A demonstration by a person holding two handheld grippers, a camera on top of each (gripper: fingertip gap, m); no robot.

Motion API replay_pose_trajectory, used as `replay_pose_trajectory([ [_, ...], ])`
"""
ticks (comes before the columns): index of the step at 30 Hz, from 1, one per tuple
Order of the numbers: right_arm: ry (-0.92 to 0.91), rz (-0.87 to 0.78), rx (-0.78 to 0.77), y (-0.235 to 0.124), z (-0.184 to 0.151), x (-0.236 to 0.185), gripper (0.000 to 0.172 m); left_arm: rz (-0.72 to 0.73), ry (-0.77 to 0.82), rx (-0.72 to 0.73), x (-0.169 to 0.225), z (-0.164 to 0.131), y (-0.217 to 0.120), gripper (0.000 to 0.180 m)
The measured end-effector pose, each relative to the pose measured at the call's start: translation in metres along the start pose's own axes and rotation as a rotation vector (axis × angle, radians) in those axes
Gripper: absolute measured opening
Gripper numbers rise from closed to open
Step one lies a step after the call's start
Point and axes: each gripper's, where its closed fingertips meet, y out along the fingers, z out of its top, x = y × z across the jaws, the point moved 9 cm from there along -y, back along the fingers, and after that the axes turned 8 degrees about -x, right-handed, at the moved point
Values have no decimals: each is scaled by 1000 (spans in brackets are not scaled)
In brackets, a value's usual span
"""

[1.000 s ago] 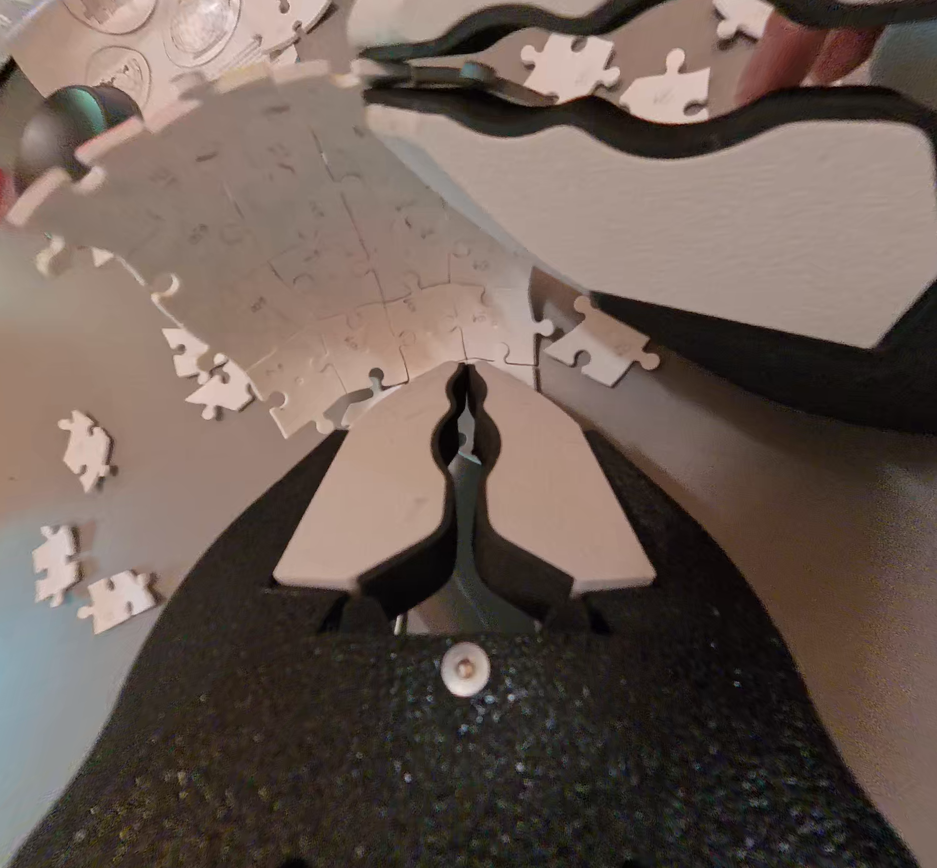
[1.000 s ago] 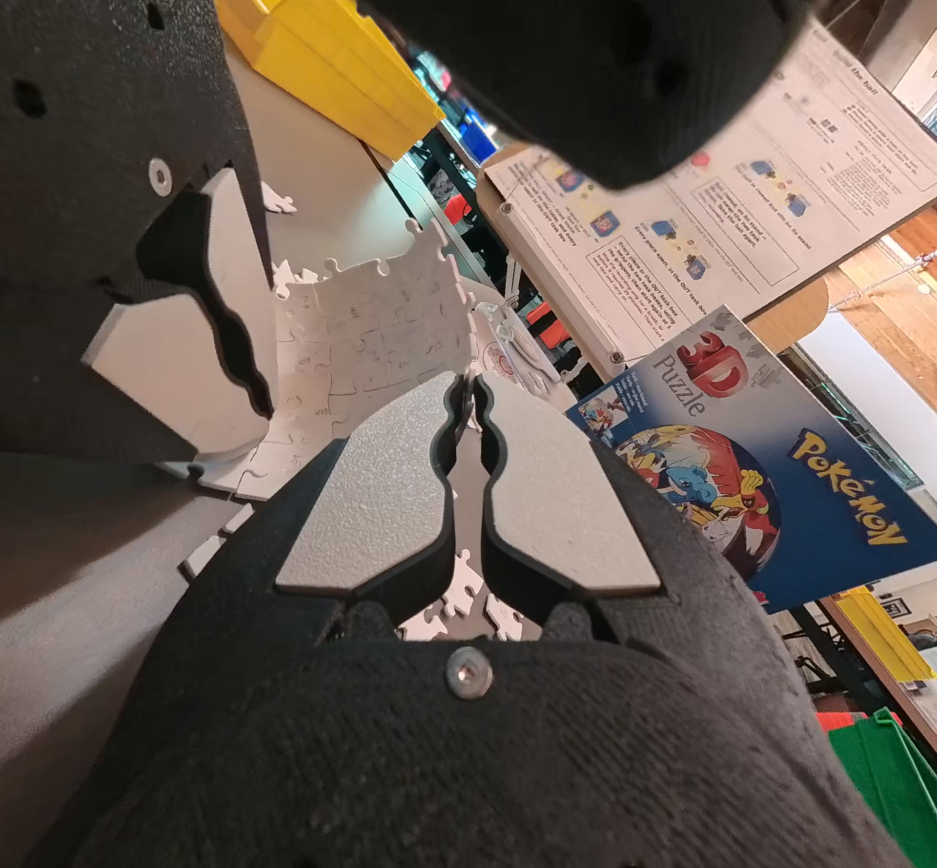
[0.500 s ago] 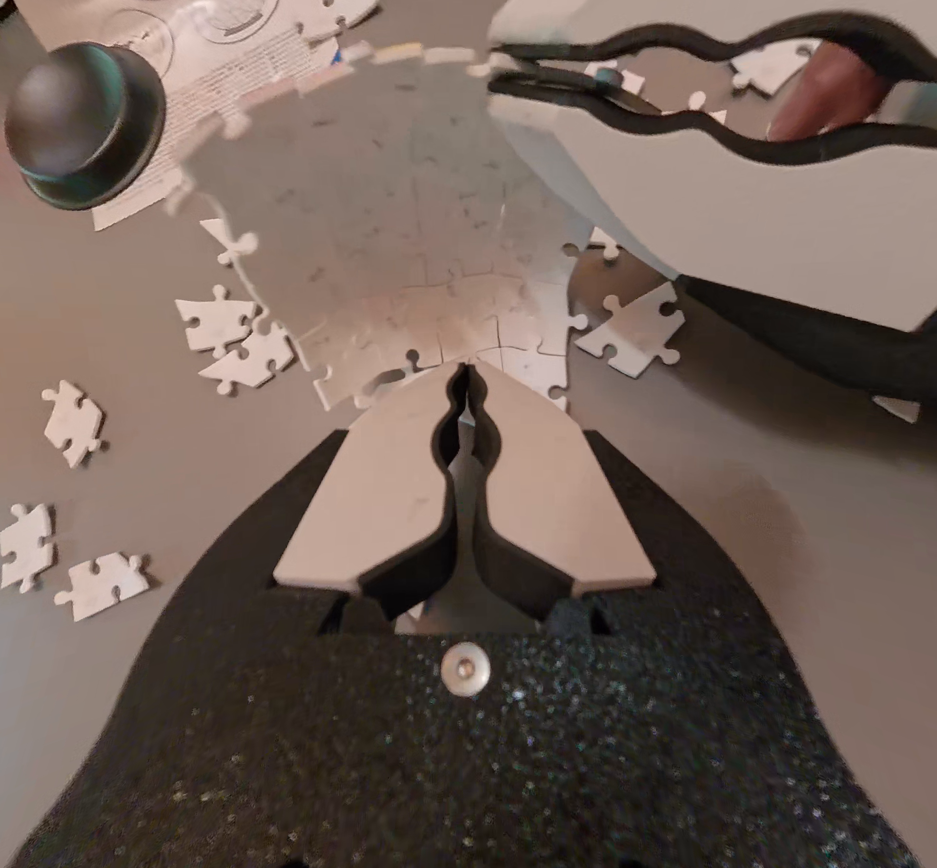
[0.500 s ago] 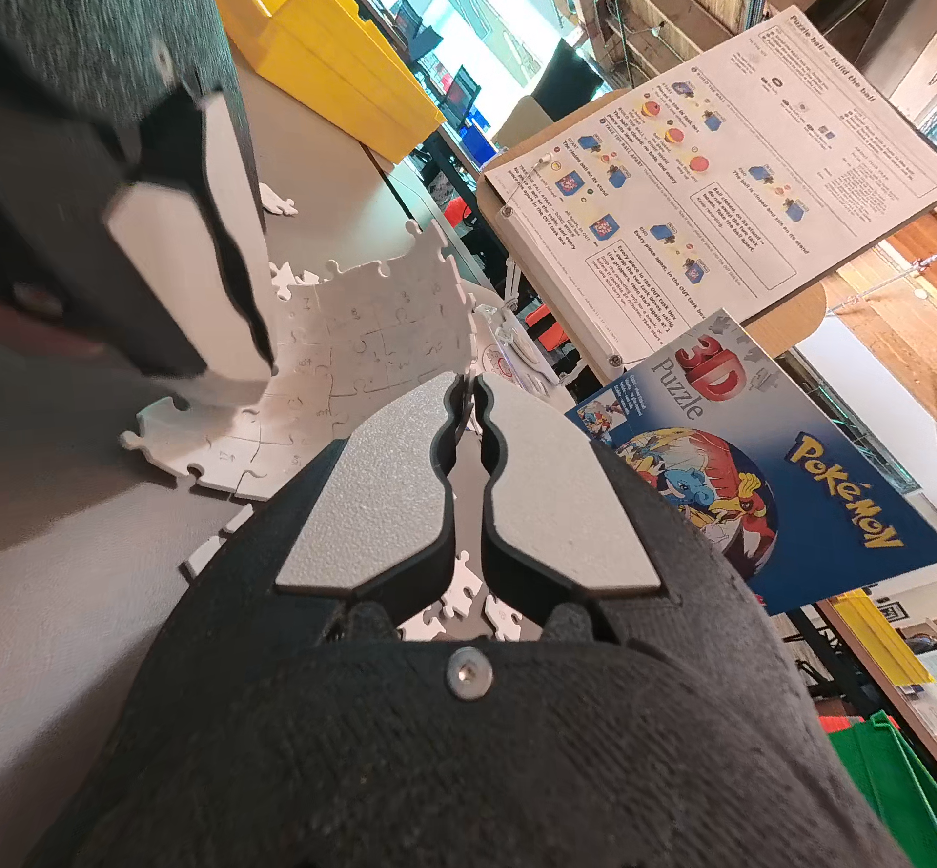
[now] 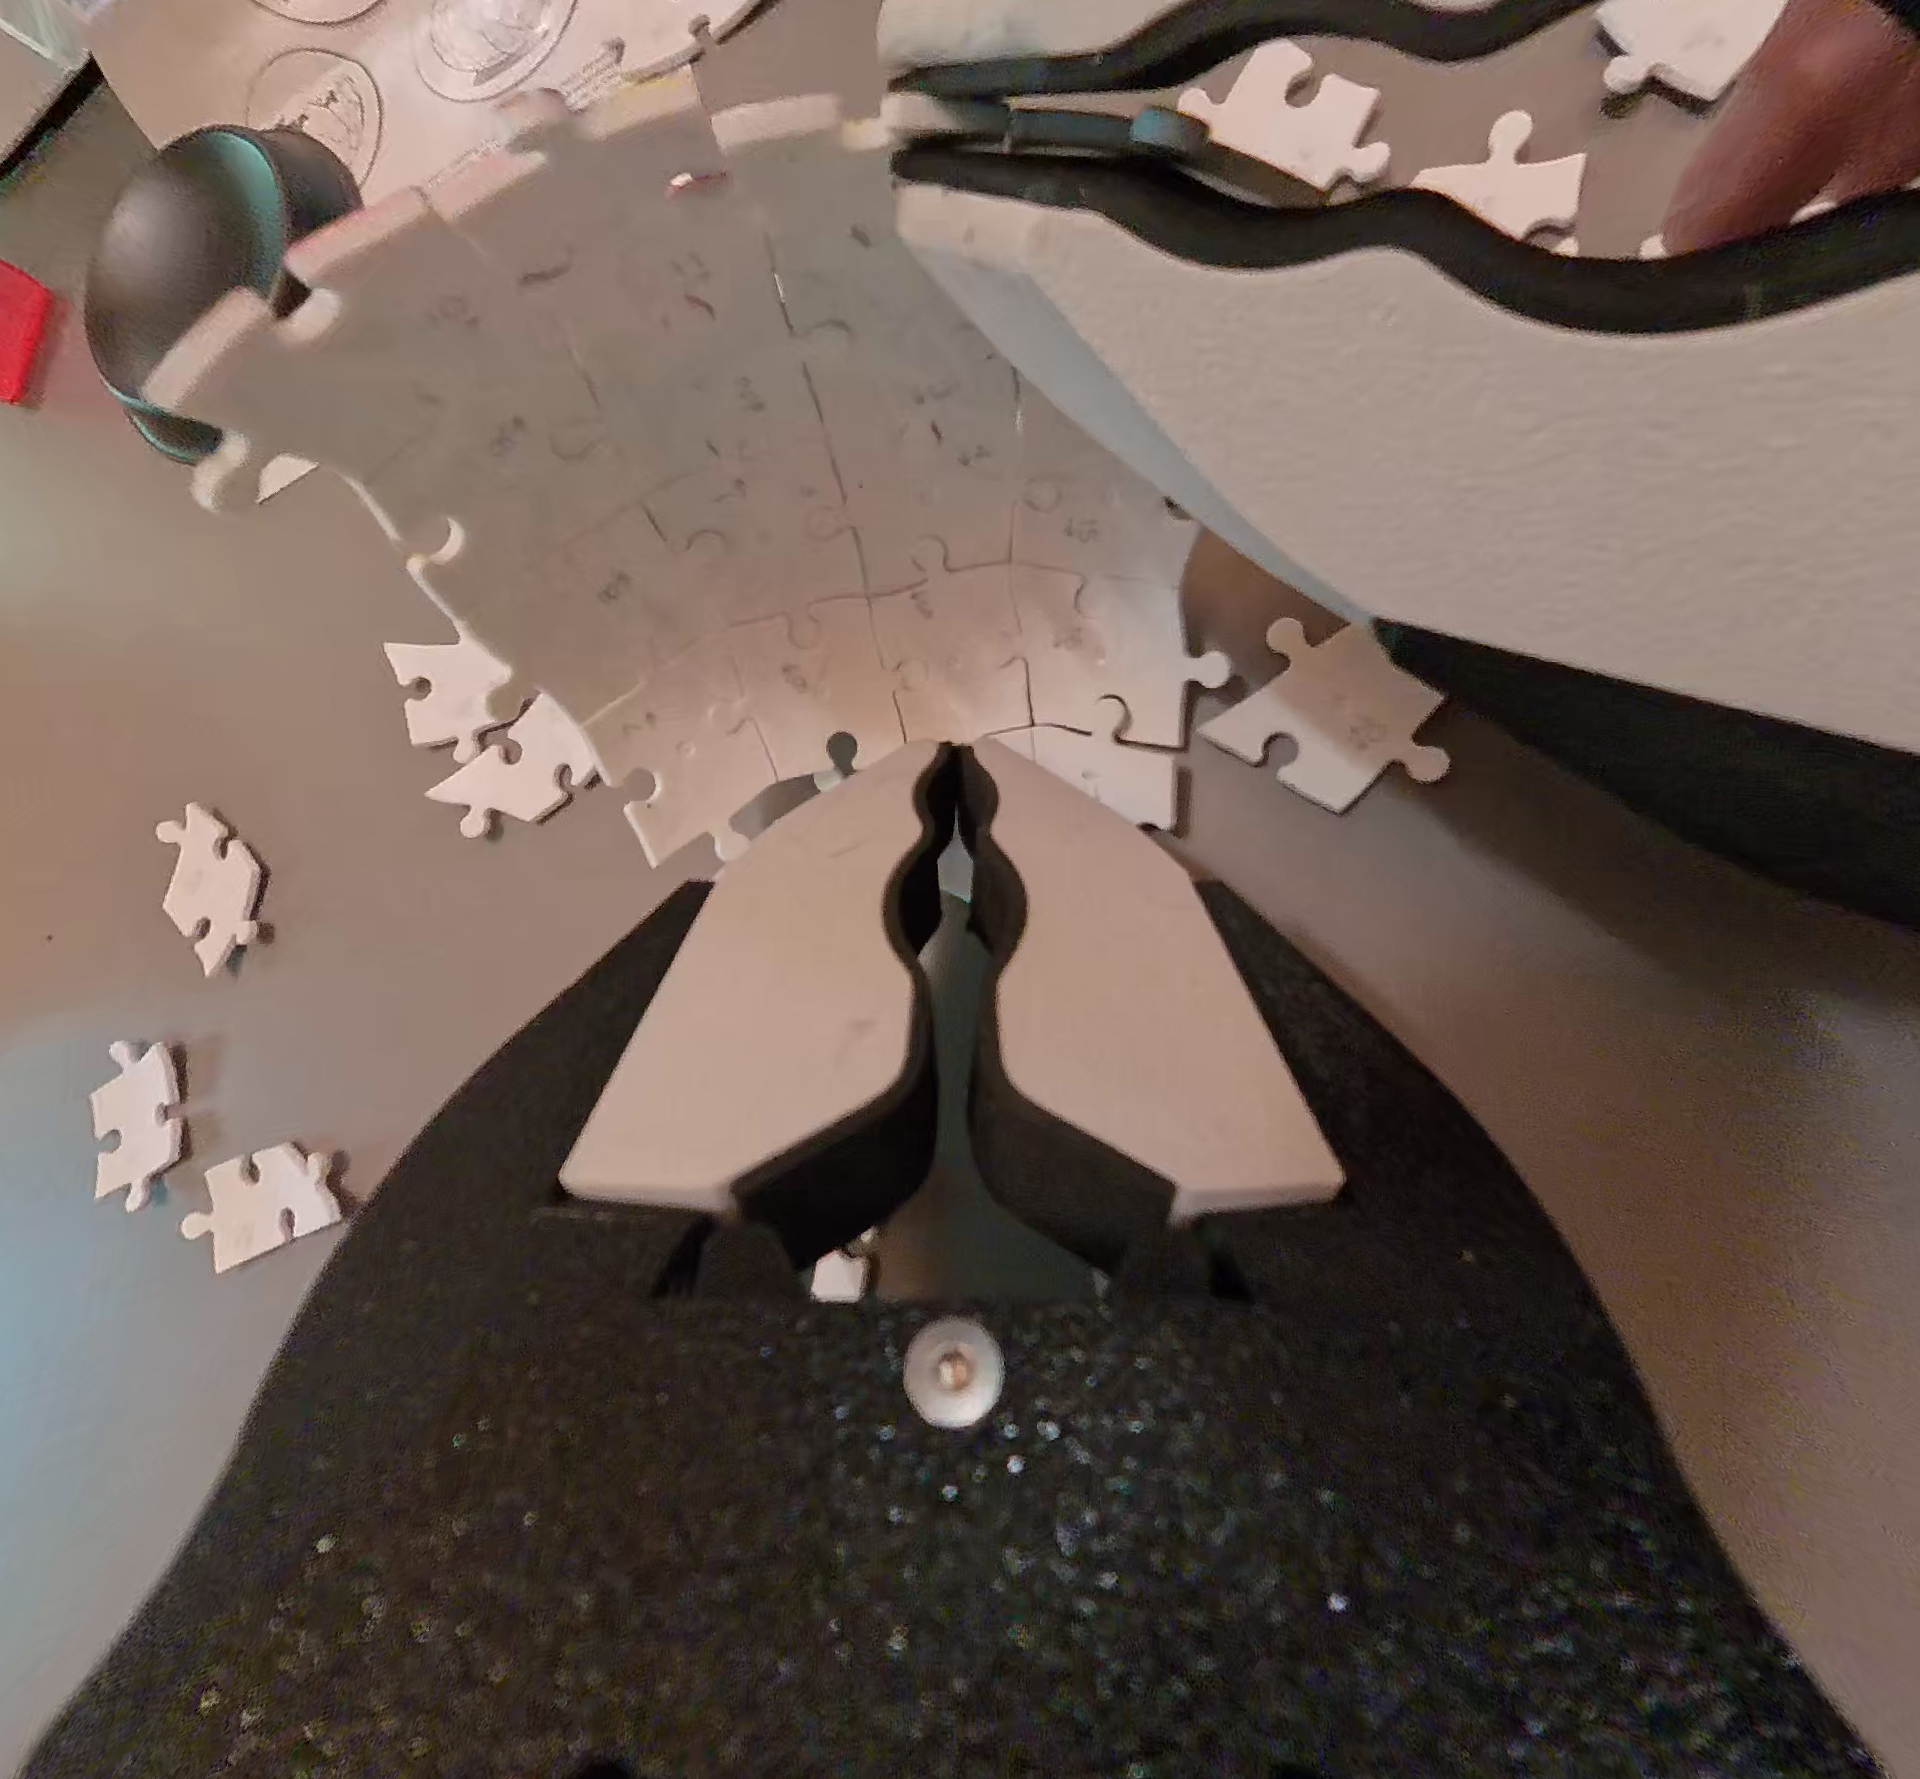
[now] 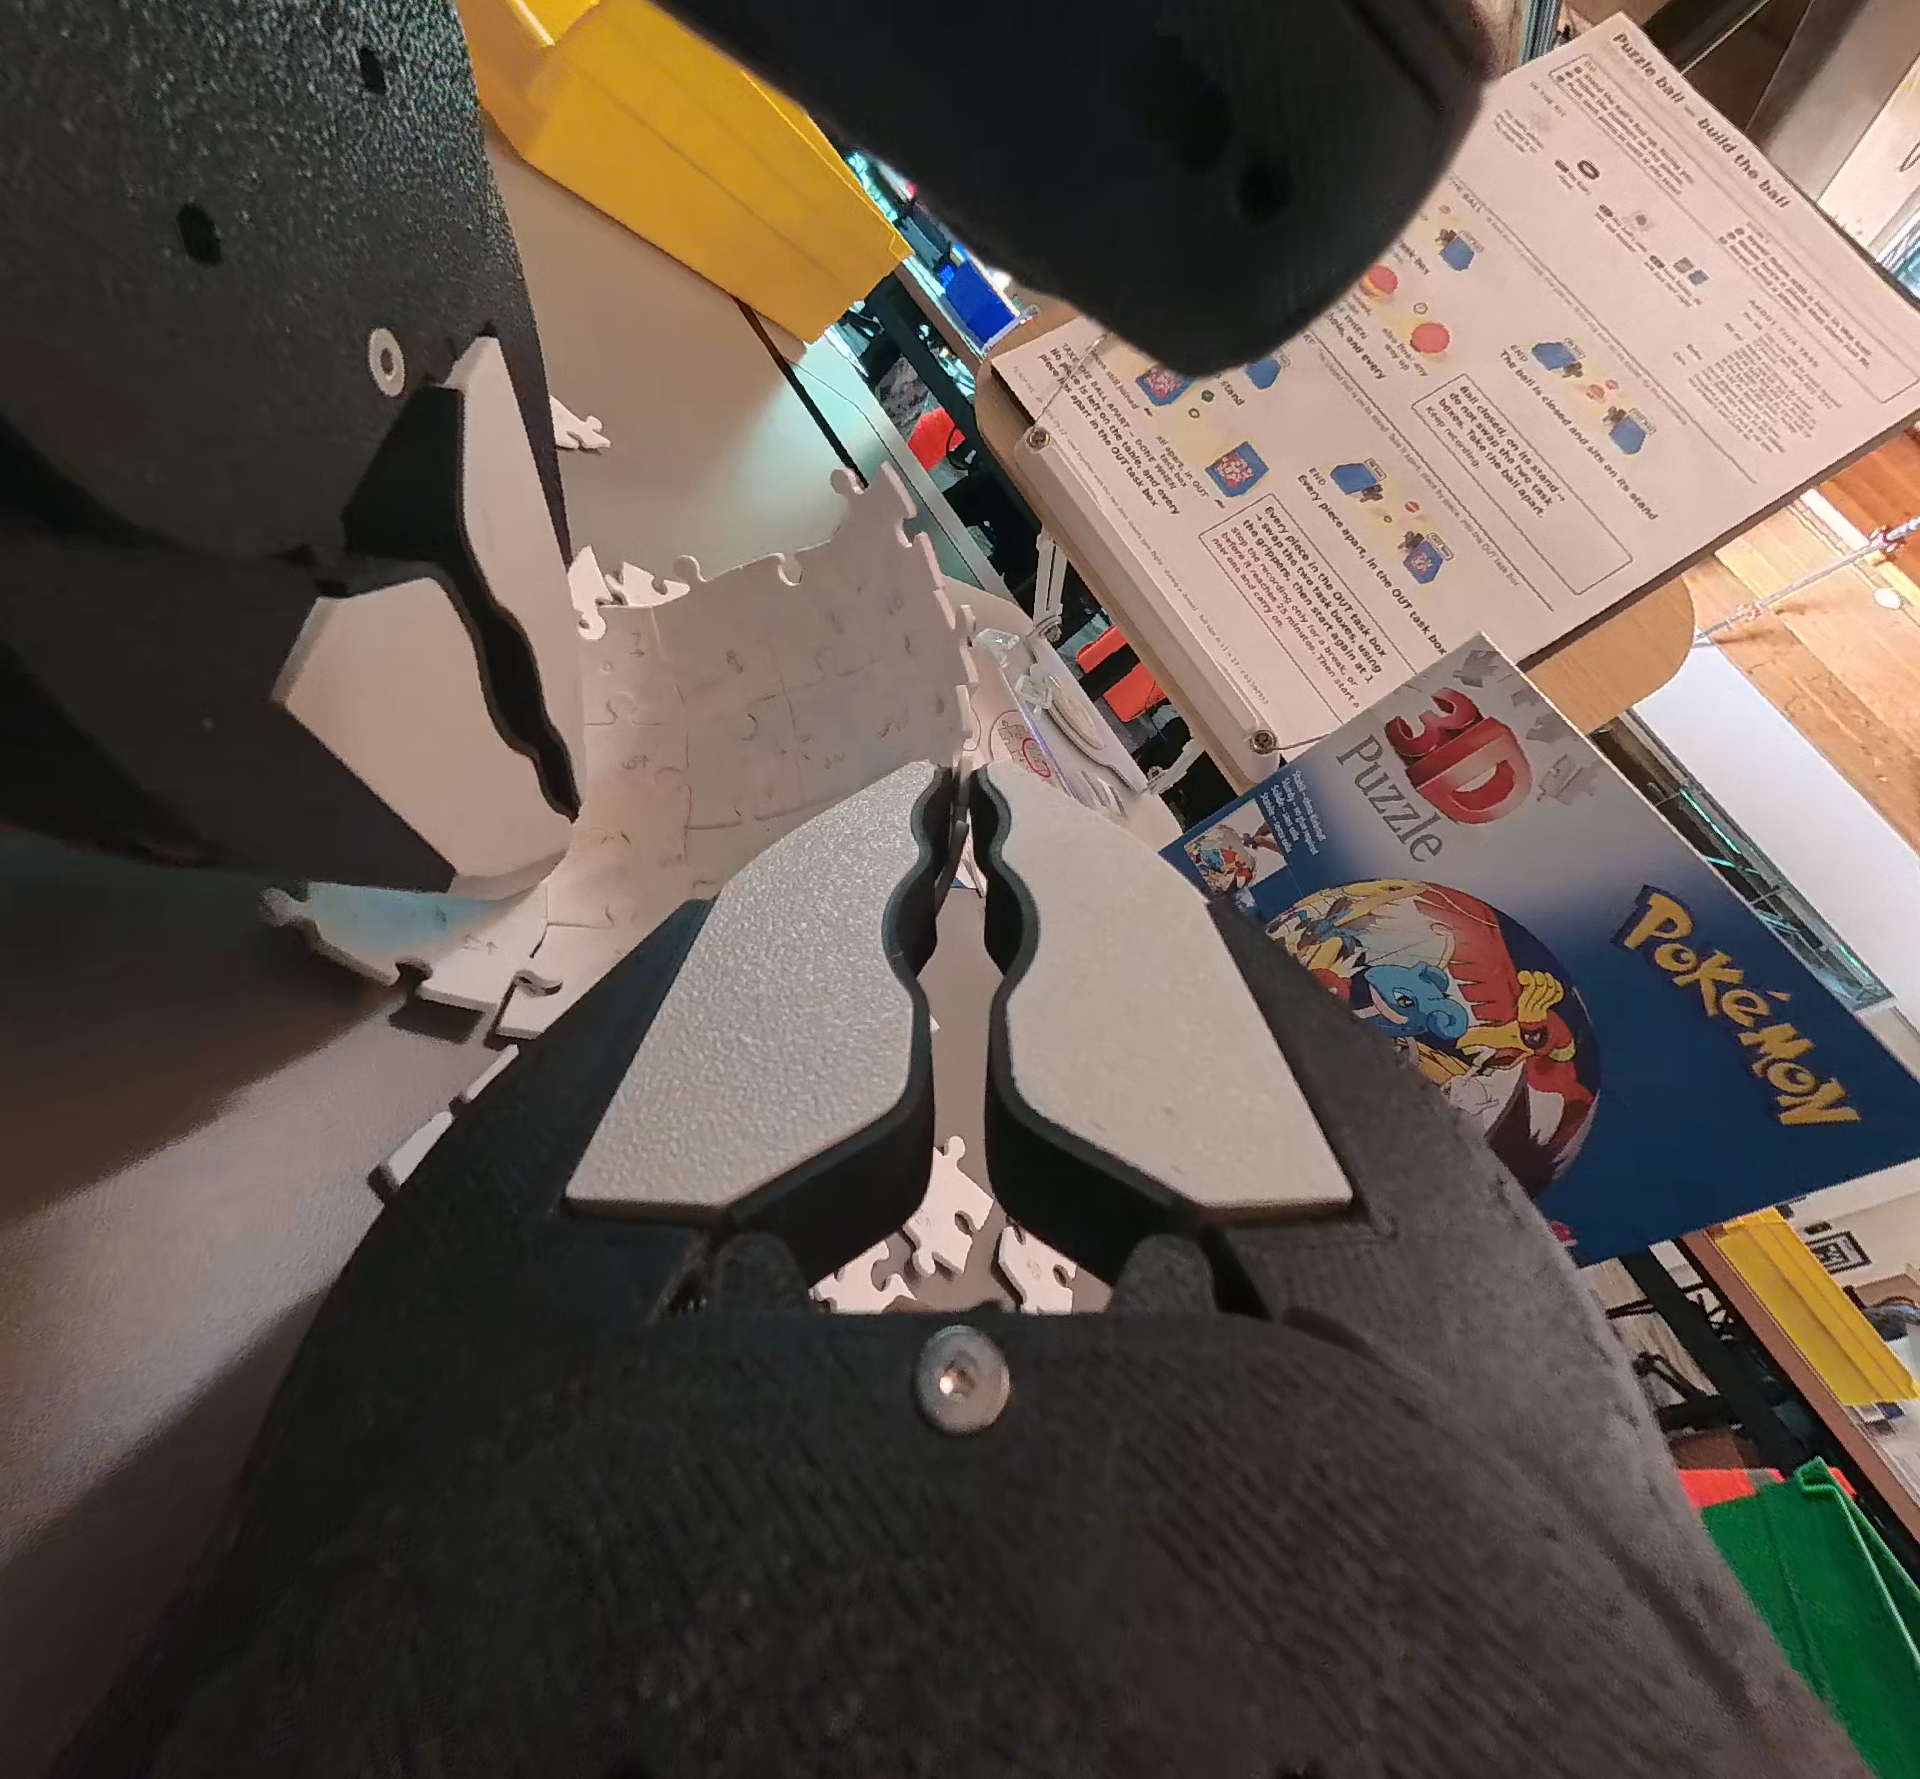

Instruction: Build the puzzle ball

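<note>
Left wrist view: left tool clamps curved puzzle shell at its lower edge; right tool pinches the upper rim. Advice: hold both grips steady above the bench.

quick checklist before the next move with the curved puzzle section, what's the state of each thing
1. Right tool closed on the top edge of the curved puzzle section: ok, its tips pinch an edge piece.
2. Left tool gripping the section's lower edge: cannot tell, its tips are shut right at the edge but contact is hidden.
3. Section in one piece: ok, the joined pieces show no open seams.
4. Section lifted off the table: ok for the upper part; the lower edge cannot tell.
5. Loose pieces clear of the tools: not ok, one lies just right of the lower edge.
6. Black knob clear of the section: cannot tell, it sits behind the left corner.
</note>
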Motion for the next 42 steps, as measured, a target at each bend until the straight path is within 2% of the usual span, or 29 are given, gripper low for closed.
replay_pose_trajectory([
  [6,1,0,-6,-1,-1,1,3,-53,-31,80,1,0,-4,0],
  [12,5,3,-3,-1,-1,0,3,-91,13,57,6,-1,-1,0],
  [22,21,6,-9,0,-2,1,3,-50,46,30,9,1,-2,0],
  [25,16,3,-12,-1,-2,1,3,-102,-3,56,5,-1,-1,0],
  [28,14,2,-16,-1,-3,1,3,-66,-105,137,-9,-4,-11,0],
  [32,10,2,-10,-1,-2,1,3,-48,-78,94,-20,-6,-15,0],
  [42,7,2,-9,-1,-1,1,3,-61,22,16,-4,-2,-1,0],
])
